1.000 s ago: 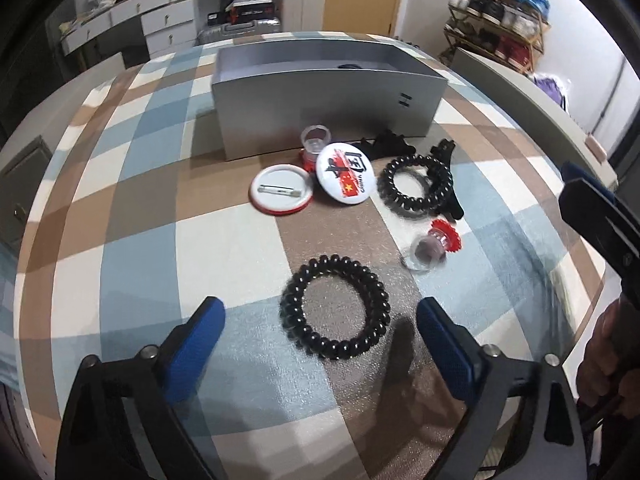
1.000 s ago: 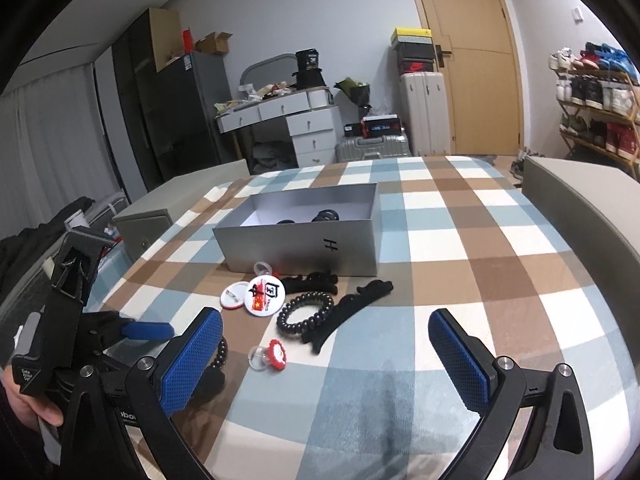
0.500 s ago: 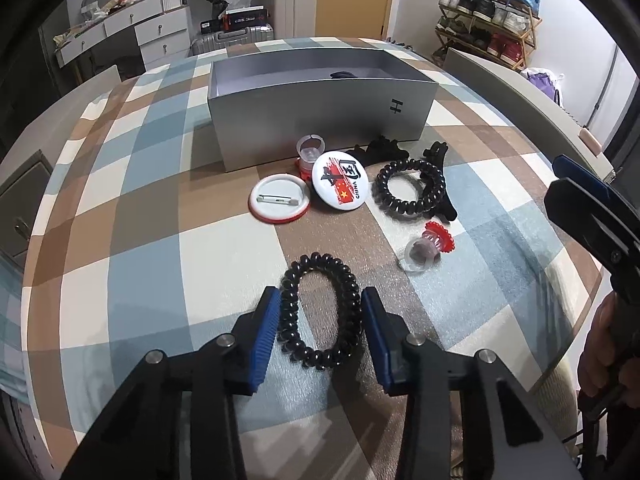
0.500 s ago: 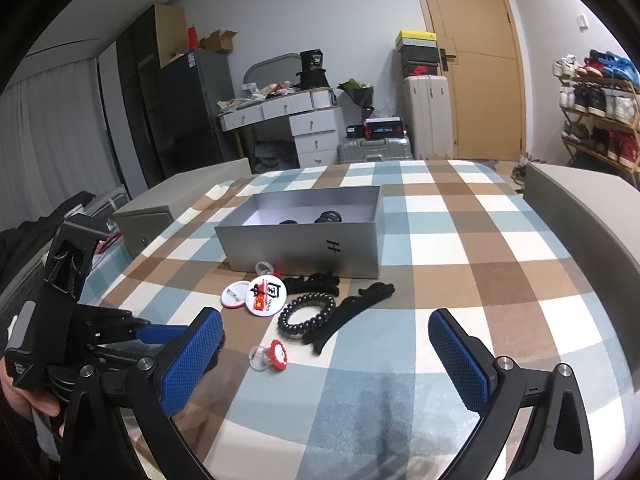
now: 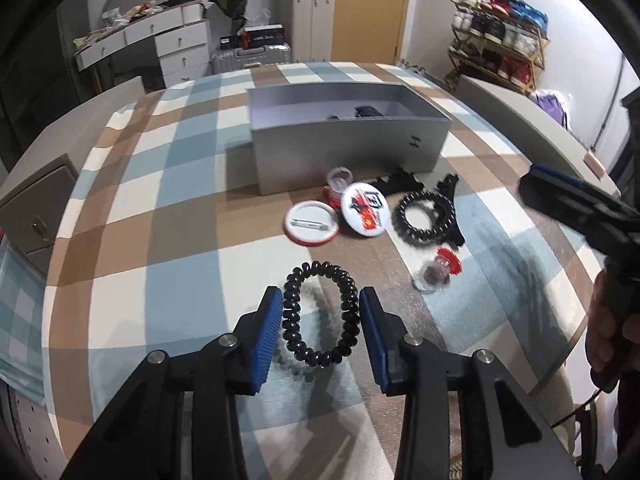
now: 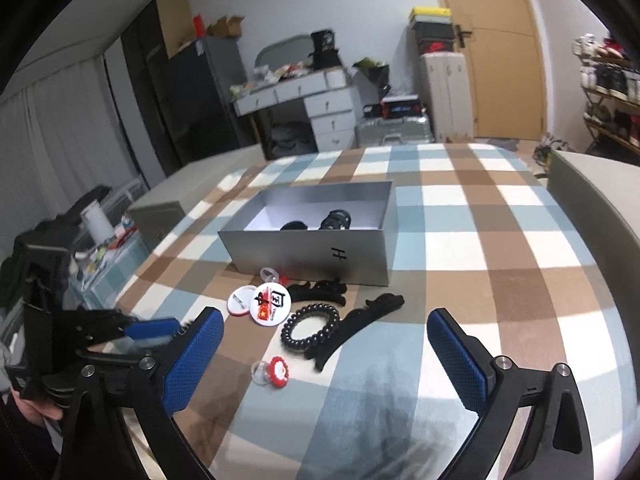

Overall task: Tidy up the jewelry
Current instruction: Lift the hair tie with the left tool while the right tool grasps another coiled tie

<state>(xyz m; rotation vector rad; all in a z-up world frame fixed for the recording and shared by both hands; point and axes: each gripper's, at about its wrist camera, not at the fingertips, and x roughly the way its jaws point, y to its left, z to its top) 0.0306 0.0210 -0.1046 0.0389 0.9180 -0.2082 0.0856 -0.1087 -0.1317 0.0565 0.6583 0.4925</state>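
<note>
Spiral hair tie (image 5: 319, 314) squeezed between left gripper (image 5: 320, 322) pads, right gripper (image 6: 324, 354) fingers wide apart

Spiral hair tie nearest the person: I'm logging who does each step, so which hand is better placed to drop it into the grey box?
Left. The left gripper is clamped on the spiral hair tie; the right gripper hangs open and empty, off the grey box.
</note>
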